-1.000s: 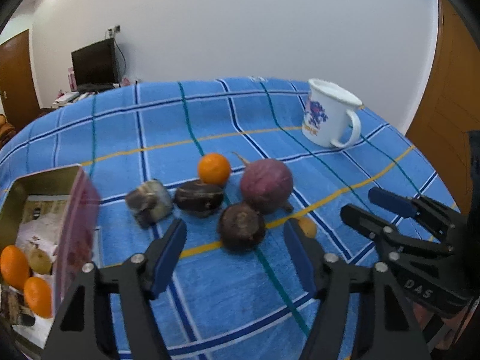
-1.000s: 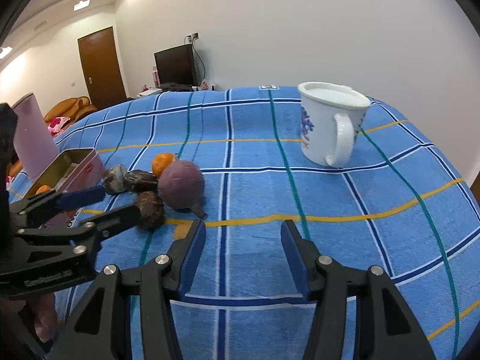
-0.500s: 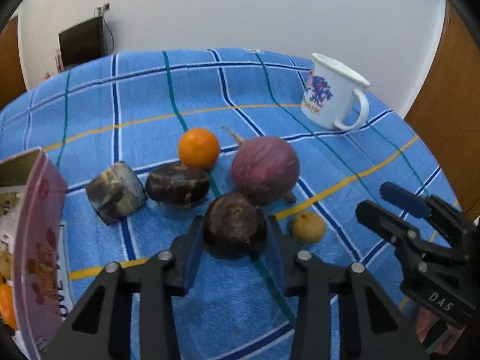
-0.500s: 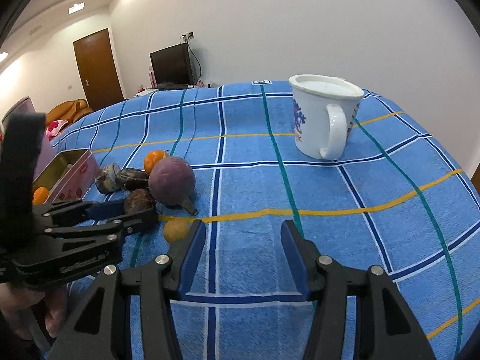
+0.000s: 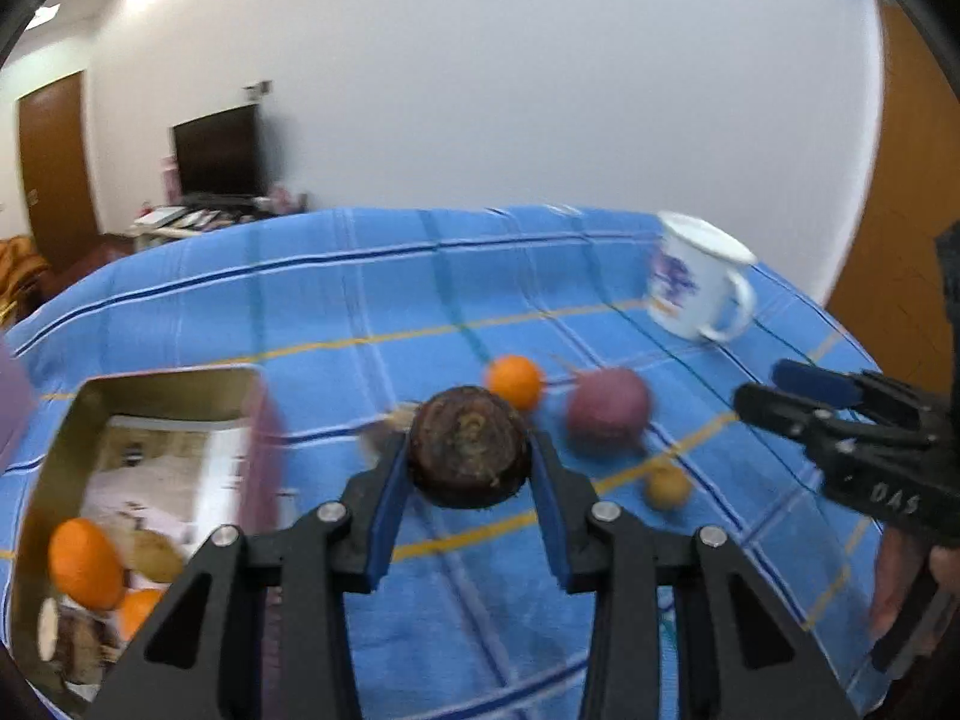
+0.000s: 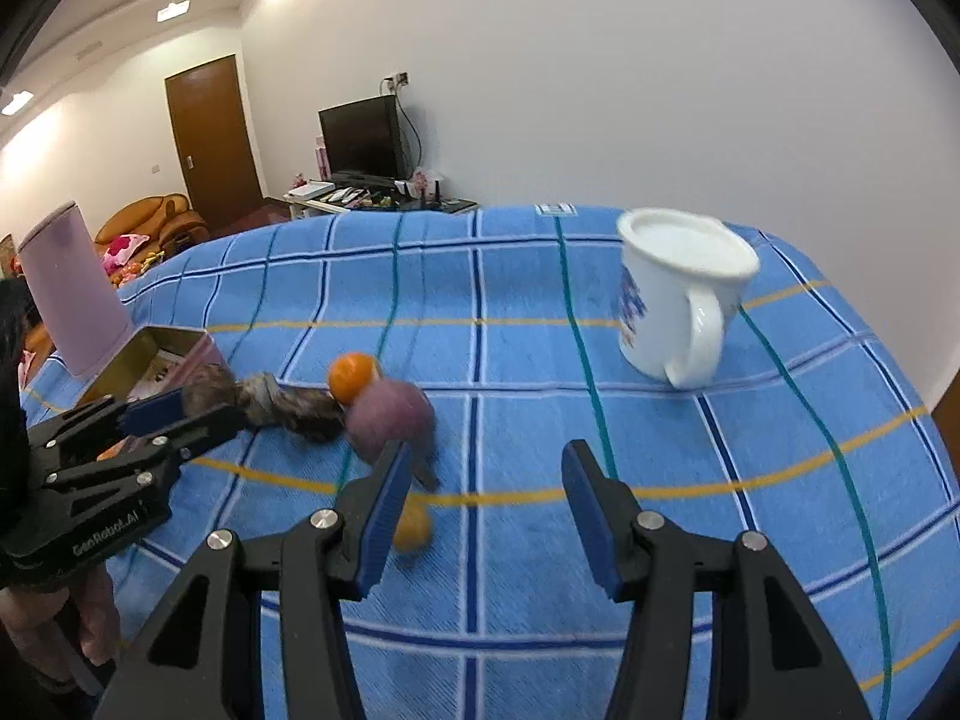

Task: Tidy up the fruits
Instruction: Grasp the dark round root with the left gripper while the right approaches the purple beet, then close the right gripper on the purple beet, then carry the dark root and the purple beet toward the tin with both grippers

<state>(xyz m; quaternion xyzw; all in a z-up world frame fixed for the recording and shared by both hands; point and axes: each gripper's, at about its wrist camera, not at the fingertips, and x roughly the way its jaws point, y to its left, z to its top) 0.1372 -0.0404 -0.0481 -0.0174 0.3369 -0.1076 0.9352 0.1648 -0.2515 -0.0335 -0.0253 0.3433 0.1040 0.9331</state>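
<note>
Dark brown round fruit [image 5: 468, 445] sits clamped between the blue pads of the left hand-held gripper [image 5: 469, 468], above the checked worktop [image 5: 420, 276], beside the open tin [image 5: 66, 420]. The right hand-held gripper [image 6: 486, 483] stands wide open, holding nothing.

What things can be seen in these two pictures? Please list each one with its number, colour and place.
dark brown fruit: 1, dark brown, held between the left gripper's fingers
purple fruit: 1, purple, on the cloth
orange: 1, orange, on the cloth behind the purple fruit
small yellow fruit: 1, yellow-brown, on the cloth near the right gripper
tin box: 1, gold and pink, at left, with oranges inside
mug: 1, white, far right on the cloth
tablecloth: 1, blue checked
left gripper: 1, black and blue
right gripper: 1, black and blue, open
</note>
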